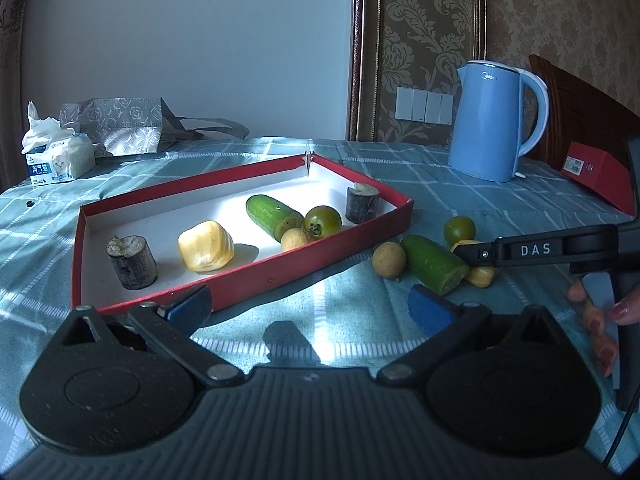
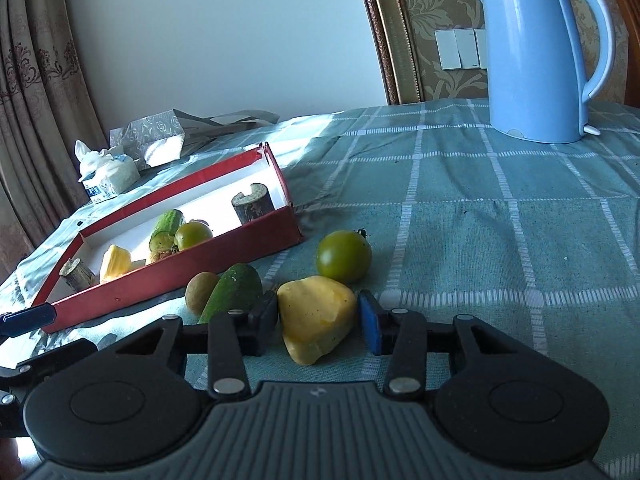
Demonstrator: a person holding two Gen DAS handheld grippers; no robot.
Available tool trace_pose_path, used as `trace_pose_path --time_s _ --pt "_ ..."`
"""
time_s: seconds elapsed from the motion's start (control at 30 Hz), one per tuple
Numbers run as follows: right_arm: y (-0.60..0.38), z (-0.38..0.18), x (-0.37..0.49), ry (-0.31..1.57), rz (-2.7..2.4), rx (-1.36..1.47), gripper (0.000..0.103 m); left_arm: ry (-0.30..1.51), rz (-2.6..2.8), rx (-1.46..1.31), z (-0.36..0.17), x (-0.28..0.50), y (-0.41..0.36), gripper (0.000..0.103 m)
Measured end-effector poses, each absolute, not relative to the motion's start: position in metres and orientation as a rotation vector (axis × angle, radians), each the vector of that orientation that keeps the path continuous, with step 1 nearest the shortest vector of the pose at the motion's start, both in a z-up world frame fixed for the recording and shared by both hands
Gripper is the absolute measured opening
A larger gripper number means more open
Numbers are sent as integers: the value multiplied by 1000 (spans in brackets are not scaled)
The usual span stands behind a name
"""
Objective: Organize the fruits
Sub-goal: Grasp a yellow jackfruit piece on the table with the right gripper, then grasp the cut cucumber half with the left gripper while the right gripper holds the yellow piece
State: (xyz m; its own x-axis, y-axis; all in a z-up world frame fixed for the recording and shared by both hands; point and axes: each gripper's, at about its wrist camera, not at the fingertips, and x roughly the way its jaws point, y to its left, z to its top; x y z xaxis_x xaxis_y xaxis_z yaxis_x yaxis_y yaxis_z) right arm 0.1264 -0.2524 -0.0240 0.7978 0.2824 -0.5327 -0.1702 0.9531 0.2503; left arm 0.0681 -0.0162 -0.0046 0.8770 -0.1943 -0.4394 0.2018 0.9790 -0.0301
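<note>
A red tray with a white floor holds two dark stubs, a yellow fruit piece, a cucumber piece, a green tomato and a small tan fruit. On the cloth right of it lie a tan fruit, a cucumber piece, a green tomato and a yellow fruit piece. My right gripper is open, its pads either side of that yellow piece without closing on it. My left gripper is open and empty at the tray's near edge.
A blue electric kettle stands at the back right. A red box lies beside it. A tissue pack and a grey gift bag sit at the back left. The table has a teal checked cloth.
</note>
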Motion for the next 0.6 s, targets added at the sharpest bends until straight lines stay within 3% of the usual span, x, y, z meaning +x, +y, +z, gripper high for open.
trace_pose_path --time_s 0.53,0.6 --pt "-283 -24 121 576 46 237 42 551 -261 74 18 97 -95 103" --pt "-283 -24 121 576 46 238 42 550 -242 103 14 102 -108 99"
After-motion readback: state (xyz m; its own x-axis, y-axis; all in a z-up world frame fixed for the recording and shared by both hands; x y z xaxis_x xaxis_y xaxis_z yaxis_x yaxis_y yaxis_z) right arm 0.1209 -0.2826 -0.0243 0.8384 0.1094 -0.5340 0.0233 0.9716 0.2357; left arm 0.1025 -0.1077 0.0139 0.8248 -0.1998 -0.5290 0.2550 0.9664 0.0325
